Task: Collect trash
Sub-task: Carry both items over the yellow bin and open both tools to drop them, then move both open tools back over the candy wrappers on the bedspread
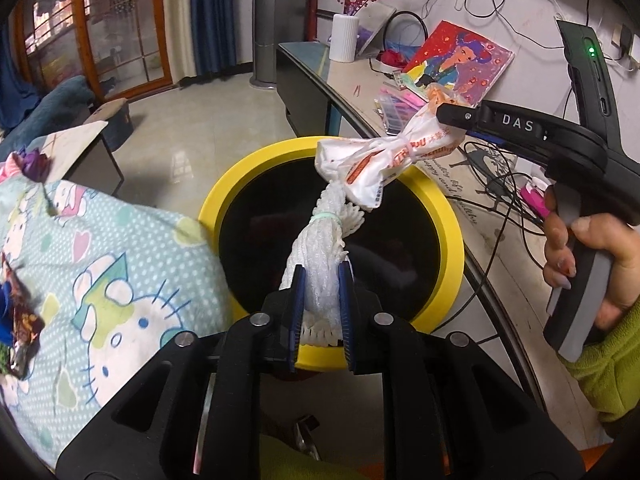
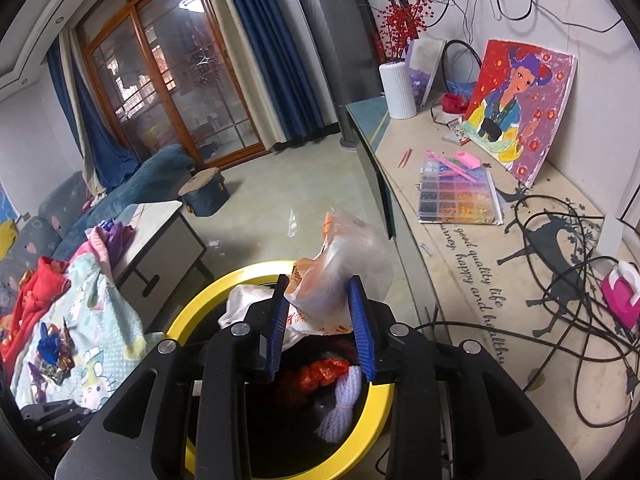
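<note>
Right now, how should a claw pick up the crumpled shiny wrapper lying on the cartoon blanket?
Pinch the wrapper across its raised, crumpled middle, coming straight down from above. It lies loose on the soft blanket, so a sideways approach would probably snag fabric instead.
</note>
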